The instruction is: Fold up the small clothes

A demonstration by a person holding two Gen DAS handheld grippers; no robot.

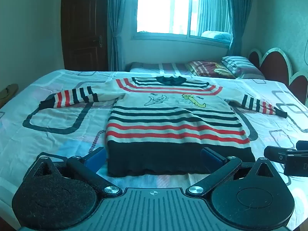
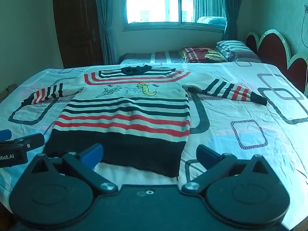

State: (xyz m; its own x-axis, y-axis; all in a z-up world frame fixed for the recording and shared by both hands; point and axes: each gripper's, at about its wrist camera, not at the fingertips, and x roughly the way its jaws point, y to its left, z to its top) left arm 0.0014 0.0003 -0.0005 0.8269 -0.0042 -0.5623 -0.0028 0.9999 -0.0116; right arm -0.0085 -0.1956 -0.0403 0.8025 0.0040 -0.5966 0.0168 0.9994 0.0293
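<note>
Sweater [image 1: 173, 115] is lying flat on the patterned bedsheet [image 1: 57, 134], sleeves spread out. Left gripper [image 1: 154, 156] and right gripper [image 2: 150, 154] are hovering at its dark hem, jaws gaping wide, gripping nothing.

The left gripper [image 2: 11, 146] is running off the right wrist view's left edge, its printed lettering cut short. The right gripper [image 1: 288, 157] is running off the left wrist view's right edge. Window [image 1: 169, 7] glare is washing out everything outside.
</note>
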